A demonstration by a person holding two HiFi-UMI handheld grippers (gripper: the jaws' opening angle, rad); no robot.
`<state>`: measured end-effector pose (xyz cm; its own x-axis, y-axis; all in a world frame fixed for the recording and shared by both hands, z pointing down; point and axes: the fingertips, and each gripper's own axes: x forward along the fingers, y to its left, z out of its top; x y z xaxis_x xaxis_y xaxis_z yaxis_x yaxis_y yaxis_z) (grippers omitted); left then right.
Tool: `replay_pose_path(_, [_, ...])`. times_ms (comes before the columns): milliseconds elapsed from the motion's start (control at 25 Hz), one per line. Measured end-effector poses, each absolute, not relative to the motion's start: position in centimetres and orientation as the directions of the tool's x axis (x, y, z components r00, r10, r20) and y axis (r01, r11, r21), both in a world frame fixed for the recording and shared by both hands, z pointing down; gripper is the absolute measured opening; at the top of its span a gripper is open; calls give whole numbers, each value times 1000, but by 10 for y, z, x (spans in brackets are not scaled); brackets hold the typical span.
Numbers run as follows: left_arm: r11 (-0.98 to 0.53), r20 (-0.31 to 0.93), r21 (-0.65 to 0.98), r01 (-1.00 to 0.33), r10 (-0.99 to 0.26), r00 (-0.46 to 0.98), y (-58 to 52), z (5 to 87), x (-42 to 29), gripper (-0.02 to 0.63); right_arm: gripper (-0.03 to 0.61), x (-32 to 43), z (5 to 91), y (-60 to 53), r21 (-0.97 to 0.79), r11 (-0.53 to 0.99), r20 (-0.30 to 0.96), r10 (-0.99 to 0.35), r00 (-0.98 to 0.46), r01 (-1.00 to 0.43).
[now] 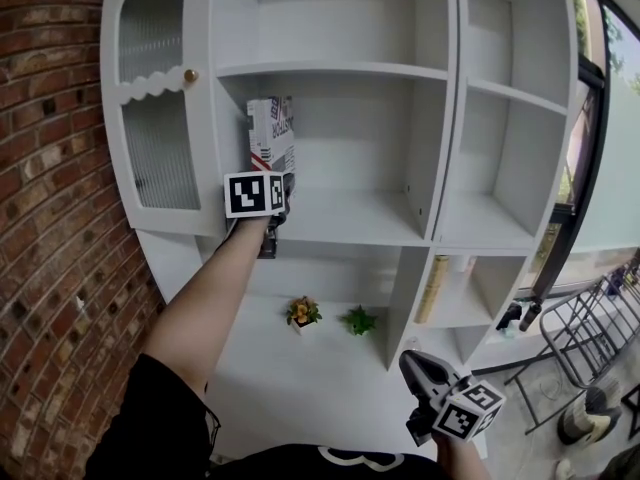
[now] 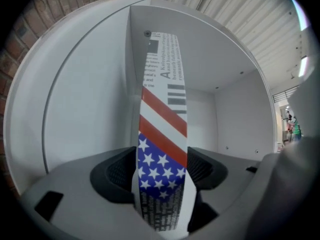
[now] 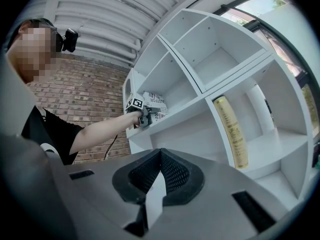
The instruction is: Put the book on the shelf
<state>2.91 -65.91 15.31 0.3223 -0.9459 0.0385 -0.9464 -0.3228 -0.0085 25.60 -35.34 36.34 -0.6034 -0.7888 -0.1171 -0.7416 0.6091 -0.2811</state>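
The book [image 1: 272,133], with a stars-and-stripes cover, stands upright at the left end of the white shelf's middle board [image 1: 350,218], close to the compartment's left wall. My left gripper [image 1: 272,183] reaches in at its lower edge. In the left gripper view the book [image 2: 162,109] rises between the jaws of the left gripper [image 2: 162,166], whose pads stand slightly off its covers, so it is open. My right gripper [image 1: 415,363] hangs low at the right, away from the shelf. Its jaws [image 3: 160,154] meet at the tip with nothing in them. The right gripper view shows the book [image 3: 156,104] from the side.
A tall yellowish book [image 1: 433,288] leans in the lower right compartment. Two small potted plants [image 1: 302,313] [image 1: 360,320] sit on the bottom board. A ribbed-glass cabinet door [image 1: 155,118] is left of the book, a brick wall [image 1: 50,218] beyond it. A metal rack [image 1: 580,328] stands at the right.
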Motion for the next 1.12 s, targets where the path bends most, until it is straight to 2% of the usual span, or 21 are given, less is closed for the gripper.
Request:
replay_pose_path(160, [-377,36,-17,-926,-926,376,-649,152,38,375,12,247,360,-352,-275,615,-121,-784,-609,-739])
replay_pose_path(280, [-409,8,-15,-912,-912,409,-634,147,42,400,11,236,358,-350,-267,628,-122,-775,-621,-731])
replay_pose_path(480, [-483,-54,19,-876,-875,481,-598,138,48,407,11,211,353,-349,-248,658,-126,-749,-650,-711])
replay_pose_path(880, [-580,-116,-39,-814,-806,580,-489,159,32,403,11,145,343,-347,-202,749,-116,-658,-744,-631])
replay_pose_path(960, [-624,-111,-33,-781,-774,623,-462,173,32,386,11,133,340,-347,-191,766,-115,-639,-761,-614])
replay_pose_path(1080, [-703,-92,-9,-711,-707,701,-422,196,33,274,11,117,334,-346,-176,785,-118,-616,-779,-594])
replay_pose_path(1120, [-726,-83,3,-688,-686,723,-411,205,33,258,11,113,333,-346,-172,790,-119,-610,-784,-589])
